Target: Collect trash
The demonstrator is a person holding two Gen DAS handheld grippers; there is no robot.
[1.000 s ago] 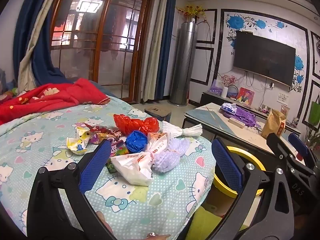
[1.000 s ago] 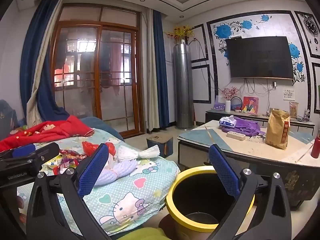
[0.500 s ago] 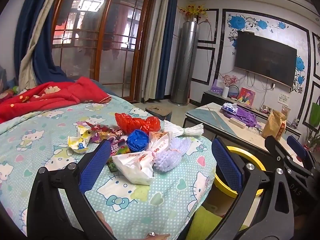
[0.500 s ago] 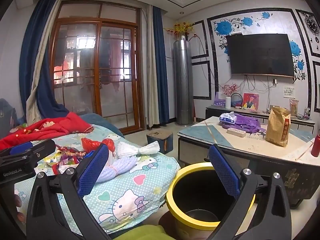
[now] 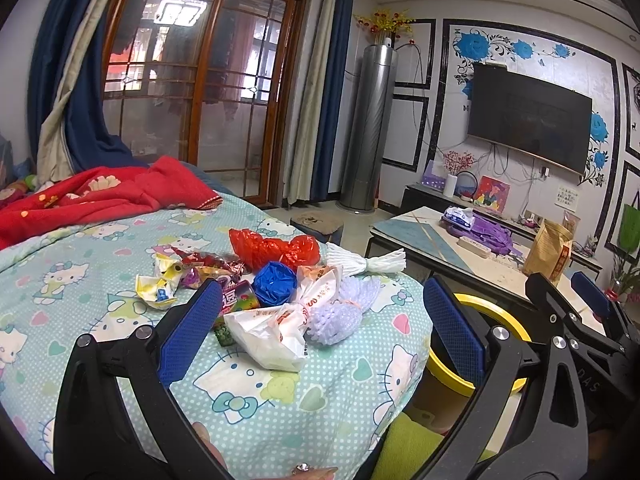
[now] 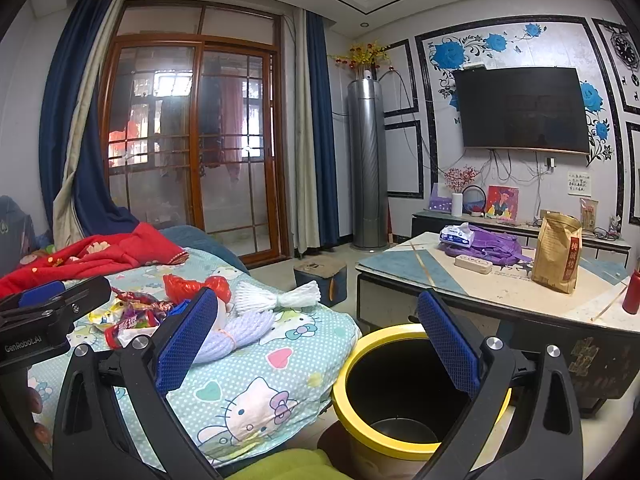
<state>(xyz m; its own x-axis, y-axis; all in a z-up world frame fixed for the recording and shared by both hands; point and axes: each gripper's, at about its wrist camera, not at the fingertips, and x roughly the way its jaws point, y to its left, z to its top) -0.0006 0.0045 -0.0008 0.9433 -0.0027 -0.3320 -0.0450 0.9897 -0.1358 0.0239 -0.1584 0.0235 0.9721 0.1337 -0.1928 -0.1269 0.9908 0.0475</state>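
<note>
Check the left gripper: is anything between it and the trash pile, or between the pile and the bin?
Nothing visible. The left gripper, open, faces the trash pile over bare bedsheet. The yellow-rimmed bin stands open just past the bed's edge.

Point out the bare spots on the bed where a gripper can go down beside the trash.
Free: the bedspread between the red blanket and the candy wrappers, and the strip nearer than the white plastic bag. Crowded: the pile from the red bag to the purple foam net.
</note>
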